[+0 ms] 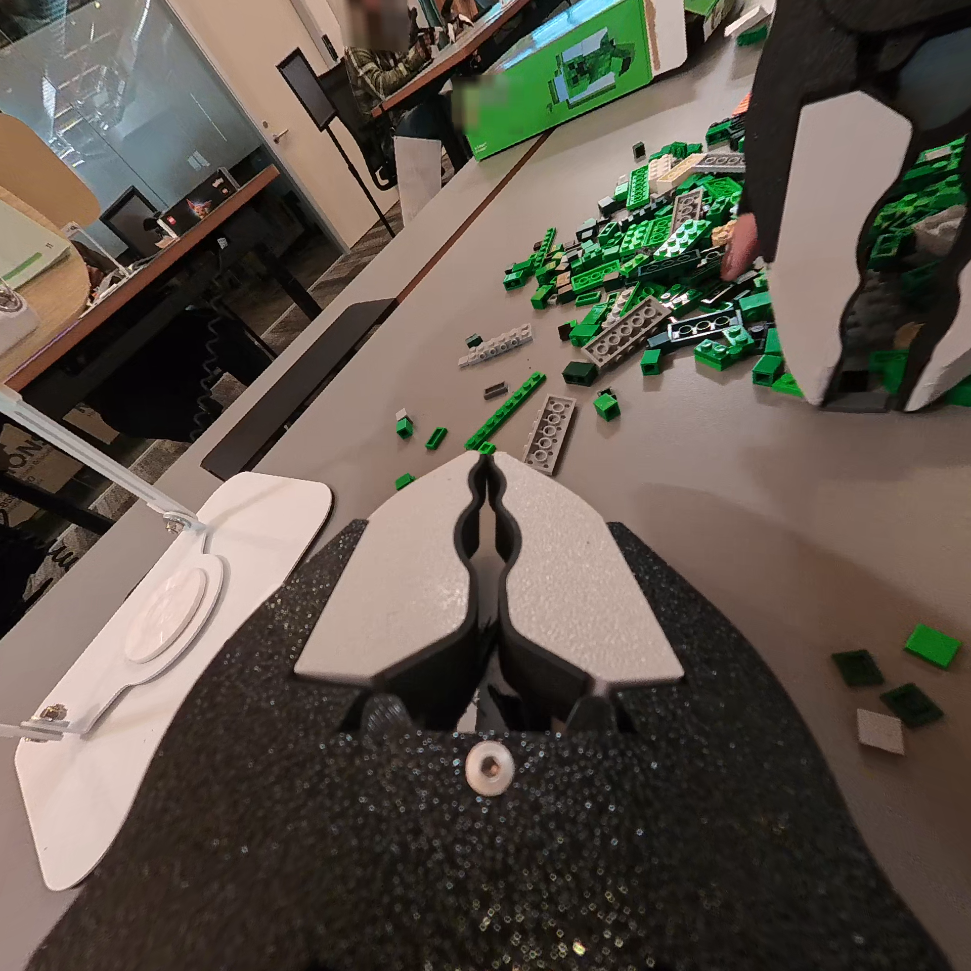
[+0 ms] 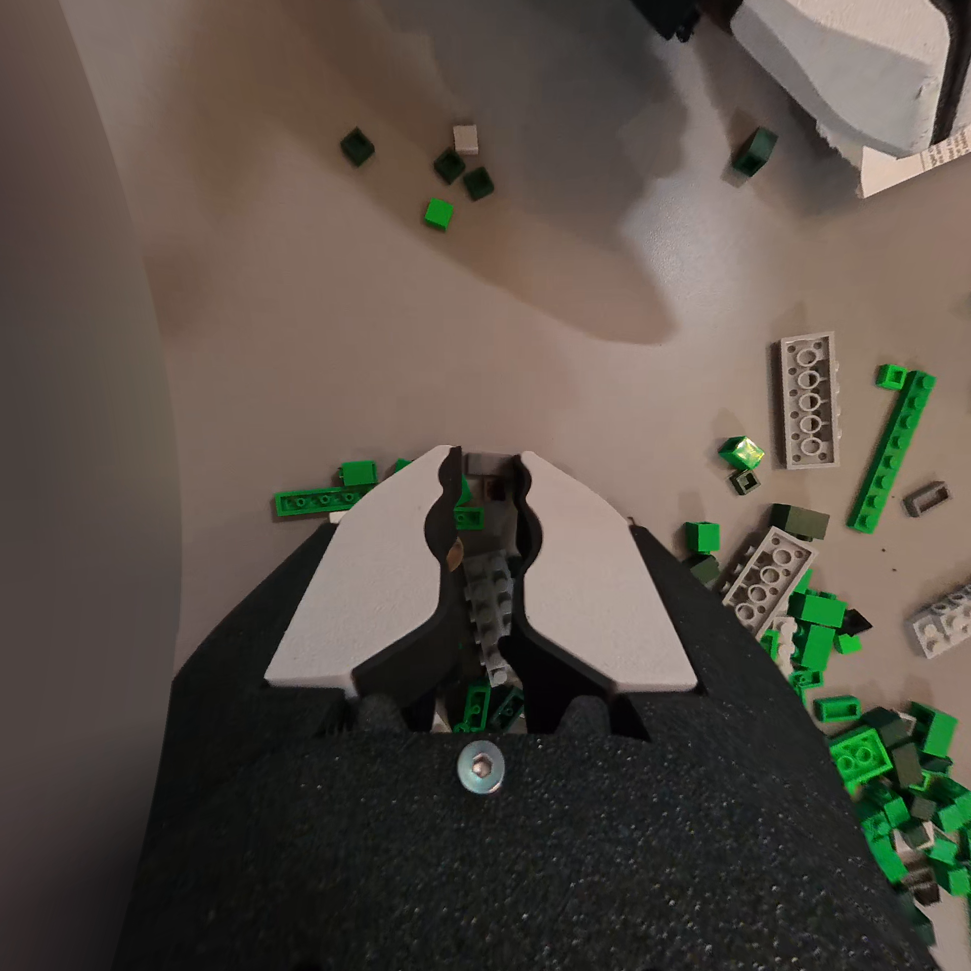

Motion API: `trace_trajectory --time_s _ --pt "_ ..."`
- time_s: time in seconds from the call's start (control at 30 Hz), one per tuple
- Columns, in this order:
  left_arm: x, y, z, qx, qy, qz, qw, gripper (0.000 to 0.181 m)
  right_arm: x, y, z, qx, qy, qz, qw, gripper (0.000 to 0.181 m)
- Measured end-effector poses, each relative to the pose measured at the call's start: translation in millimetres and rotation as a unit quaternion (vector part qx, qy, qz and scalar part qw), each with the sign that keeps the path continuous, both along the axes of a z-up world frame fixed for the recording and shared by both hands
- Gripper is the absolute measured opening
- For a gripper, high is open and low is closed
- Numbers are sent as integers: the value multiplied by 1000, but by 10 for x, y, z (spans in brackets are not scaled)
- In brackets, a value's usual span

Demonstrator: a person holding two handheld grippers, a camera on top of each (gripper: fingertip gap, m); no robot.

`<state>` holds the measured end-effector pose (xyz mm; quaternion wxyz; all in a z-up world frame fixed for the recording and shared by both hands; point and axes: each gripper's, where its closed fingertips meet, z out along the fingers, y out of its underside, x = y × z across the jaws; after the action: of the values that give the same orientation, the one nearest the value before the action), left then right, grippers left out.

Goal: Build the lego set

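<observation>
Jaws: the left gripper (image 1: pixel 486 458) has its jaws pressed together at the tips, nothing between them; only the wavy black inner edges leave small gaps further back. The right gripper (image 2: pixel 489 453) has its jaws set narrowly apart over bricks; a small grey brick (image 2: pixel 482 462) sits between the tips, but contact with the pads cannot be told.

Hidden or unclear: a grey studded plate (image 2: pixel 491 615) shows only as a strip through the right gripper's gap, the rest covered by the fingers. The main pile of lego bricks (image 1: pixel 678 262) is cut off by the right gripper's body in the left wrist view; in the right wrist view it runs off the lower right edge. A fingertip (image 1: pixel 740 253) touching the pile is blurred. The far room is distorted.

Items, left to right, left wrist view:
- White flat stand base (image 1: pixel 252 536), rounded corners, smooth, with a clear bracket screwed on.
- Grey matte table (image 1: pixel 683 525).
- Long thin green plate (image 1: pixel 507 410), studded, lying loose.
- Grey plate (image 1: pixel 549 436) beside it, underside up, tube rings showing.
- Green cardboard box (image 1: pixel 551 79), glossy, at the far table edge.
- Four square flat tiles (image 1: pixel 893 683), two dark green, one bright green, one grey, well apart from the pile.

Both gripper bodies: black, grainy, speckled; finger faces pale grey.
</observation>
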<state>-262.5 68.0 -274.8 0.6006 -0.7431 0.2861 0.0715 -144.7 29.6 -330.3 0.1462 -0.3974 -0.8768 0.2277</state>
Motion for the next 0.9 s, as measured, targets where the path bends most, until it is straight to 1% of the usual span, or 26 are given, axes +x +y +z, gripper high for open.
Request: trace_trajectory --time_s 0.1,0.17,0.3,0.43,0.53,0.63,0.73,0.83,0.9 --pt "1 1 -2 0 1 0 1000 0 -30 24 15 17 11 4 1000 16" --pt "0 1 -1 0 0 0 1000 0 -94 -47 71 12 30 13 999 16" --pt "0 1 -1 0 0 0 1000 0 -302 -366 176 -18 74 50 996 16" --pt "1 -1 -3 0 1 -1 1000 0 -422 -710 97 -25 72 103 992 16" --pt "-1 -2 -1 1 0 0 1000 0 -485 -852 34 -18 67 127 989 16" --pt "-5 -3 5 2 -2 1 1000 0 -513 -916 26 -19 69 136 988 17" --pt "-8 -4 9 3 -5 1 1000 0 -500 -898 62 -18 76 129 989 25" --pt "-6 -5 5 2 -3 1 1000 0 -433 -825 161 -28 93 111 989 25" --pt "-5 -5 5 2 -3 1 1000 0 -366 -710 246 -39 112 85 989 25"
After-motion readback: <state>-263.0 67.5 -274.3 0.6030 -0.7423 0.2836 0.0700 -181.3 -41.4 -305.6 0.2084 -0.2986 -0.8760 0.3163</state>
